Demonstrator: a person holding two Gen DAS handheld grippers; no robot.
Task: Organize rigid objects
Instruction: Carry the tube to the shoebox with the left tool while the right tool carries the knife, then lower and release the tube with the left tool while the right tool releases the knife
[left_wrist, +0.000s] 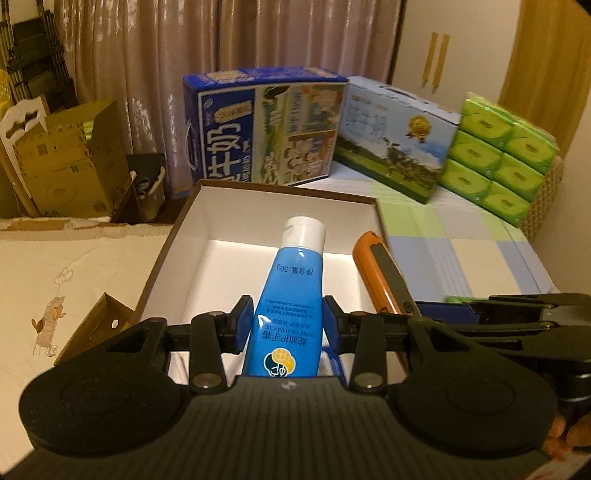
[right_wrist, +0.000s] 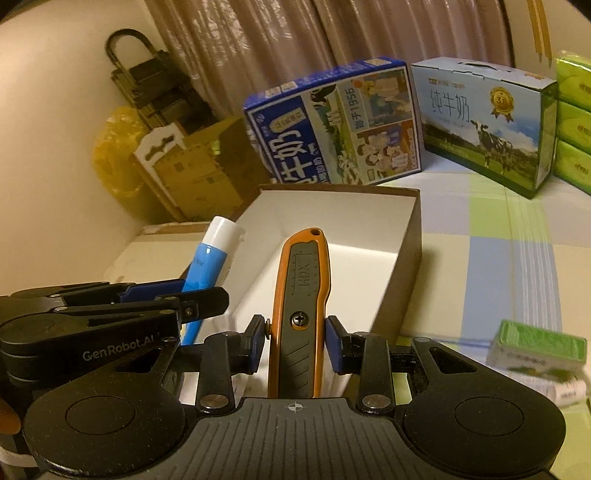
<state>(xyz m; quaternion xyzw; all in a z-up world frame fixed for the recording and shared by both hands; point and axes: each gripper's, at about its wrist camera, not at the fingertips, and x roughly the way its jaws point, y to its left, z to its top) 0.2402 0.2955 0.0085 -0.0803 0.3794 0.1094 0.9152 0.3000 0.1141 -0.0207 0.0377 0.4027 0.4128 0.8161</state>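
Observation:
My left gripper (left_wrist: 288, 325) is shut on a blue hand-cream tube (left_wrist: 291, 291) with a white cap, held above the open white-lined box (left_wrist: 258, 218). The right gripper (right_wrist: 295, 339) is shut on an orange and grey utility knife (right_wrist: 301, 295), also raised over the same box (right_wrist: 369, 221), near its right wall. In the left wrist view the knife (left_wrist: 373, 266) juts in at the right beside the tube. In the right wrist view the tube (right_wrist: 210, 254) and the left gripper (right_wrist: 147, 295) show at the left. The box floor in sight is bare.
Two milk cartons (left_wrist: 266, 125) (left_wrist: 395, 140) and a stack of green tissue packs (left_wrist: 506, 155) stand at the back of the checked cloth. A small green box (right_wrist: 535, 350) lies at the right. Cardboard boxes (left_wrist: 70, 166) and curtains fill the left background. A small brown carton (left_wrist: 99, 325) lies left of the box.

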